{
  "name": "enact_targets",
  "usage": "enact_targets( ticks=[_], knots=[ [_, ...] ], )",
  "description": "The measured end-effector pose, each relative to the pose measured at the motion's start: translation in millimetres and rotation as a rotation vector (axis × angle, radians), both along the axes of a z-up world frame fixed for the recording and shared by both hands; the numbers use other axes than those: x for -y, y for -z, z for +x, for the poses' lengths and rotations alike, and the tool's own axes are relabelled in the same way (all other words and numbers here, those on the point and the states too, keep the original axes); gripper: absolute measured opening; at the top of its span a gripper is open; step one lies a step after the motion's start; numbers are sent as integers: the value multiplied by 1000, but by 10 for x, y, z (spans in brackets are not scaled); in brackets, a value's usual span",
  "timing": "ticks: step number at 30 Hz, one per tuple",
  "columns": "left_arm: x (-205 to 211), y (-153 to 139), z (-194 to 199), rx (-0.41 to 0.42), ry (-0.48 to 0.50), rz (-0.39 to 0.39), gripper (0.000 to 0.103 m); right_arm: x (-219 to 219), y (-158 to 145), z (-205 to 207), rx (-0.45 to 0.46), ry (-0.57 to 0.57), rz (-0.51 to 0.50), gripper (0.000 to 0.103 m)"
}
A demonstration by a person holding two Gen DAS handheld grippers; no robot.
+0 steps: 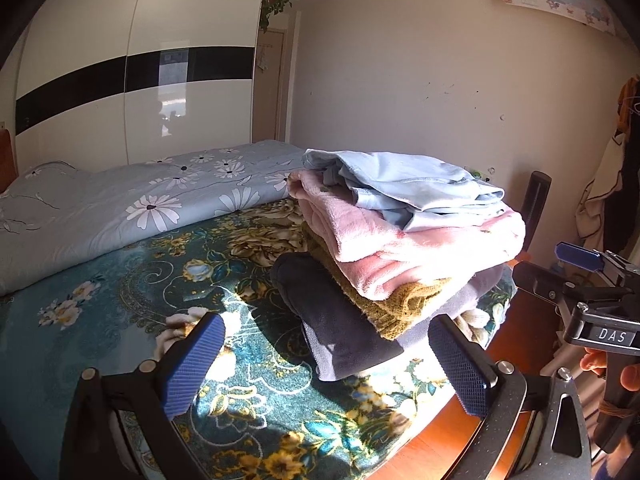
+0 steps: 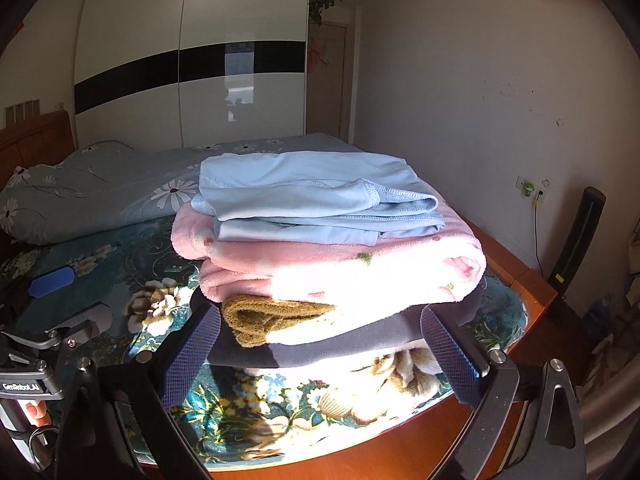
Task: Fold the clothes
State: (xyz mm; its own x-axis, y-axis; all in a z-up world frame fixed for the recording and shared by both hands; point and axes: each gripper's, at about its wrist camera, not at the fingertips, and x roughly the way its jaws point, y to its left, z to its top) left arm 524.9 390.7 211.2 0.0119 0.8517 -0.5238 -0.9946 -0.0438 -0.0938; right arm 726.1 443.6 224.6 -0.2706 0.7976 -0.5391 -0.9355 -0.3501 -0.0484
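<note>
Fluffy pink fleece (image 2: 320,264) under smooth blue knit (image 2: 304,196); ribbed olive layer (image 2: 260,320), possibly wool

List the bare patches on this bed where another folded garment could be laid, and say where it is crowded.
Free: the floral blanket between the rolled daisy quilt and the clothes stack, and the sunlit strip before the stack near the left gripper. Crowded: the bed's corner under the stack, beside the wooden edge.

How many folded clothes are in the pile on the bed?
4: blue top uppermost, pink fleece under it, mustard knit next, dark garment at the bottom. More may be hidden.
</note>
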Motion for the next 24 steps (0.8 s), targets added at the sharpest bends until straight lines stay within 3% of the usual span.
enact_targets(
  ticks=[24],
  knots=[
    [11,29,-52,-15,-24,-32,103,11,-21,-22,0,-12,-15,101]
  ],
)
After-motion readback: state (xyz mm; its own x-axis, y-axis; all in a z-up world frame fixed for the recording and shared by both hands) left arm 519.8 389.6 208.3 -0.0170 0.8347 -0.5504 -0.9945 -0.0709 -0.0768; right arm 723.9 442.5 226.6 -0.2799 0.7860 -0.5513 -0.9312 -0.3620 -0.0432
